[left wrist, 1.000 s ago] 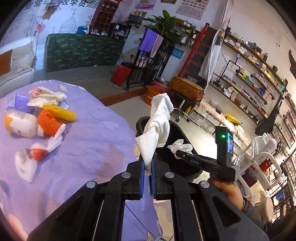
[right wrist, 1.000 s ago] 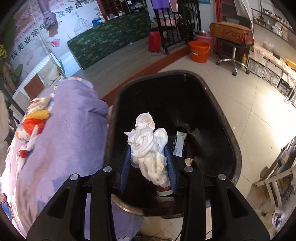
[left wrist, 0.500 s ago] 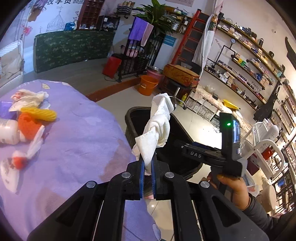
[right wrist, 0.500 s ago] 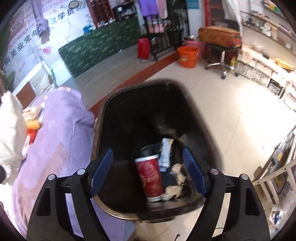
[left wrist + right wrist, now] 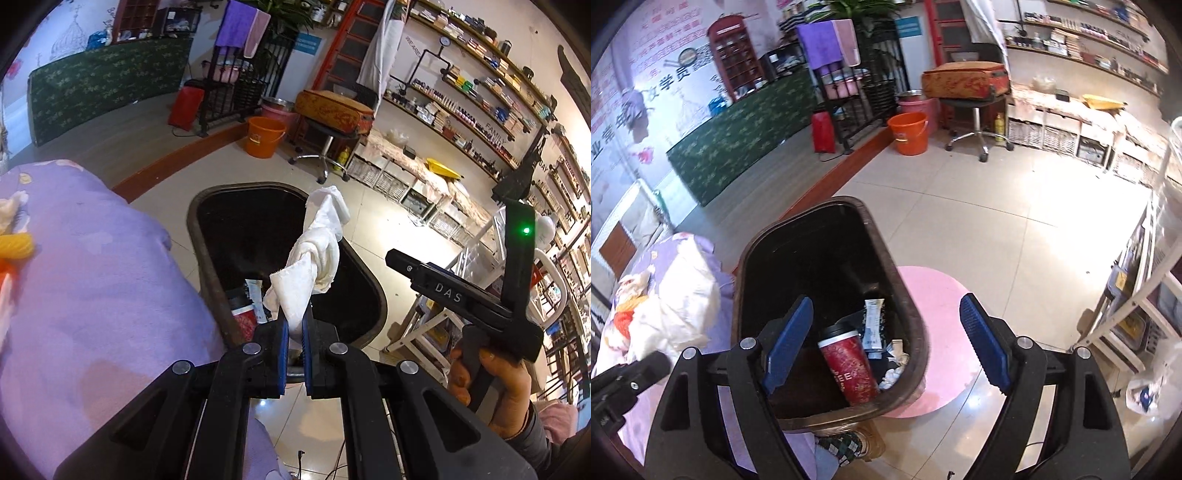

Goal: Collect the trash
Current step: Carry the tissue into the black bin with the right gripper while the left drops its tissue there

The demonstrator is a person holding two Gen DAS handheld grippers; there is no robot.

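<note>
My left gripper is shut on a twisted white tissue and holds it over the near rim of the black trash bin. My right gripper is open and empty above the same bin, which holds a red paper cup, a white wrapper and crumpled tissue. In the left wrist view the right gripper's body sits to the right of the bin. The left gripper's tissue also shows at the left of the right wrist view.
The purple-clothed table lies left of the bin, with yellow and orange trash at its far left. A pink round mat lies under the bin. An orange bucket, a stool and shelves stand beyond.
My right gripper opened and dropped its crumpled tissue into the bin, then drew back to the right. My left gripper carried its tissue from over the table to above the bin.
</note>
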